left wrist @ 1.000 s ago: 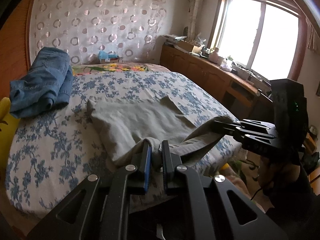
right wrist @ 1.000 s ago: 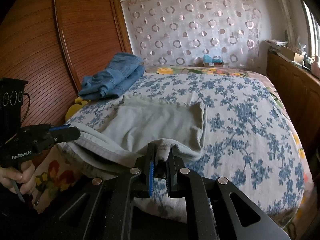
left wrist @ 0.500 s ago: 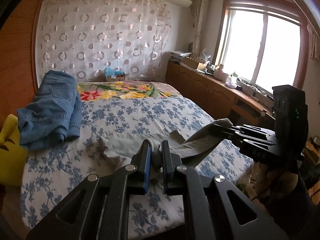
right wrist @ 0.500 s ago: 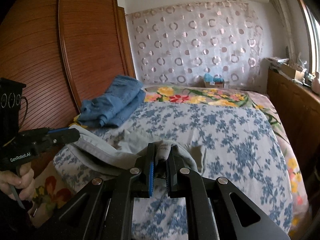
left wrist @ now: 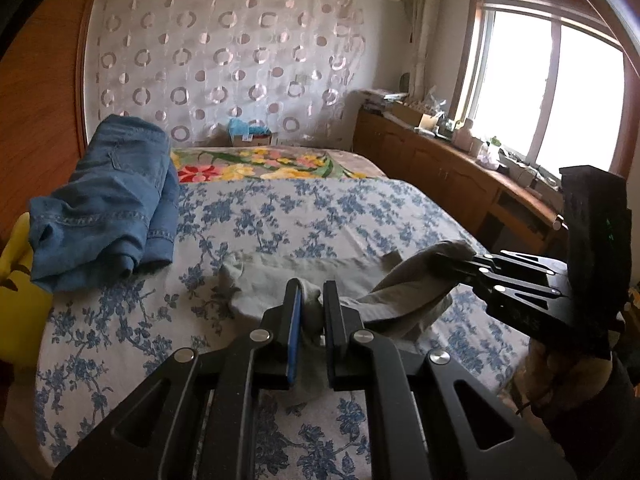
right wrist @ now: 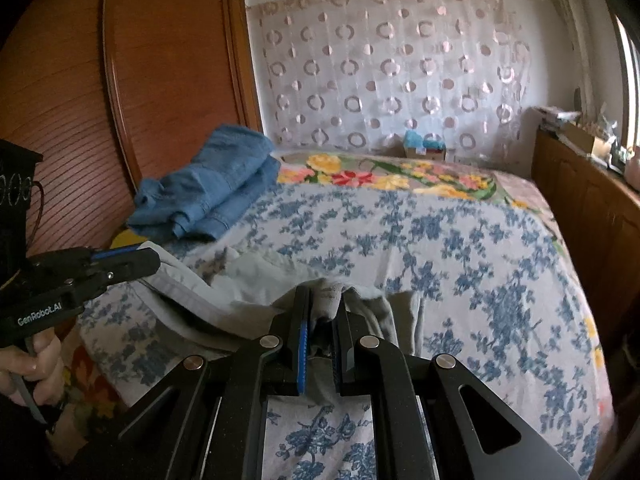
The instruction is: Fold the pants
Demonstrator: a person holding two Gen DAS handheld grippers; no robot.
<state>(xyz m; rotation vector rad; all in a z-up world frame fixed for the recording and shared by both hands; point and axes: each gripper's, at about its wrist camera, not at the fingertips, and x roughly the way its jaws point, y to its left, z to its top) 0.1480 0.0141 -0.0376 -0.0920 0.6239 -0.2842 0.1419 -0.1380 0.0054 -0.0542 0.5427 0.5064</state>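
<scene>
Grey pants [left wrist: 404,292] — blue-floral bedspread [left wrist: 320,216] — blue denim jeans [left wrist: 108,196].

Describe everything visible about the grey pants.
The grey pants are a soft, matte, cotton-like garment, crumpled and partly lifted off the blue-flowered bedspread. The left gripper and right gripper are each shut on a bunch of the near edge, which sags between them. The far part lies on the bed, apart from the folded jeans.

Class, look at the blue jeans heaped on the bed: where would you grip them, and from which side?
Take the blue jeans by the stitched hem ends nearest the camera, coming from the foot of the bed. They jut free of the heap, which is probably easiest to pinch.
</scene>
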